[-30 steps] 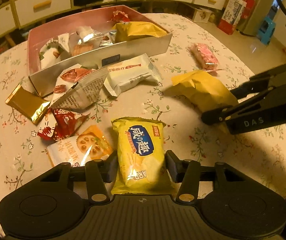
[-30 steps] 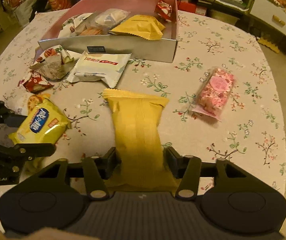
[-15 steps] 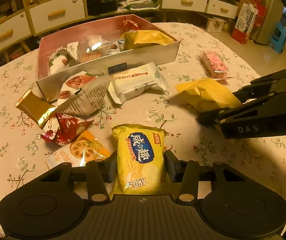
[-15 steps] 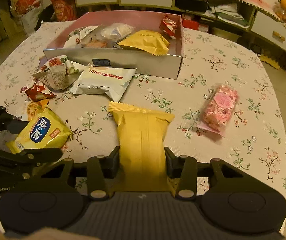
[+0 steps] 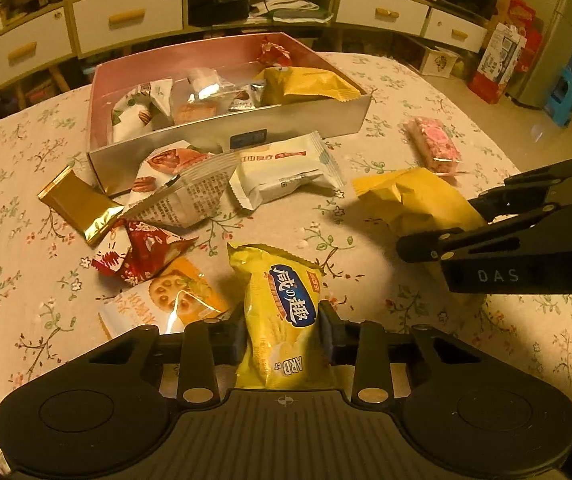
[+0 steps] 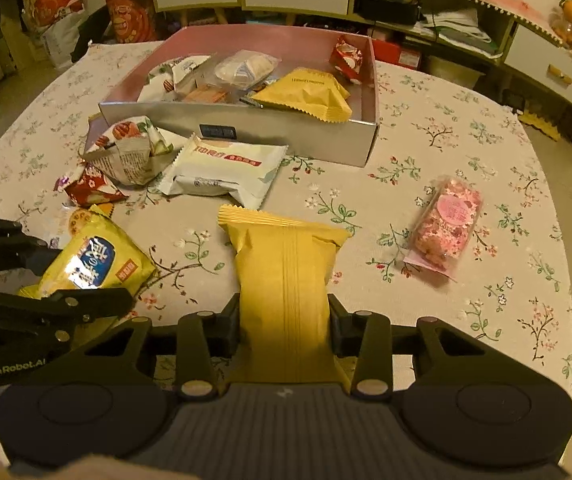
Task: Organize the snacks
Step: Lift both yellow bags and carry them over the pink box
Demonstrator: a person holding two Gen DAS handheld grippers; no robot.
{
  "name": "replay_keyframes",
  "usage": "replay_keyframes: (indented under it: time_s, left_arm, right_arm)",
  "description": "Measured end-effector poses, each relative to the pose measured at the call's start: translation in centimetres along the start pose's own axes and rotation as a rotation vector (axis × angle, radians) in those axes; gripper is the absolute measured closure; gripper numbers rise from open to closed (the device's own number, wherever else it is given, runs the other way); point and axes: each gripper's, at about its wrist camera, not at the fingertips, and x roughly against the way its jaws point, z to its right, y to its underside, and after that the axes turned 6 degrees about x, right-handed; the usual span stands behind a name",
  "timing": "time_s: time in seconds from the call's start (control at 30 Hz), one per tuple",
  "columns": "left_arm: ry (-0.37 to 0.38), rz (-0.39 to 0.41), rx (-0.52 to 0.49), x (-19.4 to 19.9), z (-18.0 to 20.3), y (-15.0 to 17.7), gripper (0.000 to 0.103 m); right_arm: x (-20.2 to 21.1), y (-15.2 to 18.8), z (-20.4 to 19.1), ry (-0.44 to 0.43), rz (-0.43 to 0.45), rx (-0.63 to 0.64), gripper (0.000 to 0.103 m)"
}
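Left-wrist view, left to right. A gold foil bar (image 5: 80, 204) lies on the floral tablecloth (image 5: 14, 264), just beside the near-left corner of the open box (image 5: 306, 128). Next come a crumpled nut packet (image 5: 184, 196), a red wrapper (image 5: 144, 250) and an orange cracker packet (image 5: 166, 300), overlapping one another. At centre, the left gripper (image 5: 284, 330) has just been closing; its pads now press on both sides of the yellow biscuit bag (image 5: 286, 312), pinching it at the waist, the bag's far end tilted up off the cloth. Beyond it a white packet (image 5: 286, 172) rests against the box's near wall. The box holds several snacks, among them a mustard pouch (image 5: 310, 84) in its right part. To the right, the right gripper enters from the edge with its fingers on a plain mustard packet (image 5: 414, 200); a pink sweet packet (image 5: 436, 146) lies farther back, apart from the others.

Right-wrist view, left to right. The left gripper's fingers (image 6: 70, 306) clamp the yellow biscuit bag (image 6: 94, 260) at the left edge. At centre, the right gripper (image 6: 284, 330) has likewise just been closing, and its pads bear on both sides of the plain mustard packet (image 6: 284, 280), whose serrated far end points toward the box (image 6: 286, 136). The white packet (image 6: 226, 172) lies between that end and the box wall. The pink sweet packet (image 6: 446, 228) lies to the right, well apart.
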Motion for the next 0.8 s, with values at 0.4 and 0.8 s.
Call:
replay_keyframes:
  time_s: [0.4, 0.8]
  left_arm:
    - [0.037, 0.014, 0.034, 1.1, -0.4, -0.5, 0.075]
    - [0.082, 0.07, 0.076, 3.1, -0.7, -1.9, 0.075]
  right_arm:
    - [1.1, -0.6, 0.4, -0.012, 0.022, -0.04, 0.066]
    - [2.5, -1.9, 0.5, -0.04, 0.07, -0.063, 0.066]
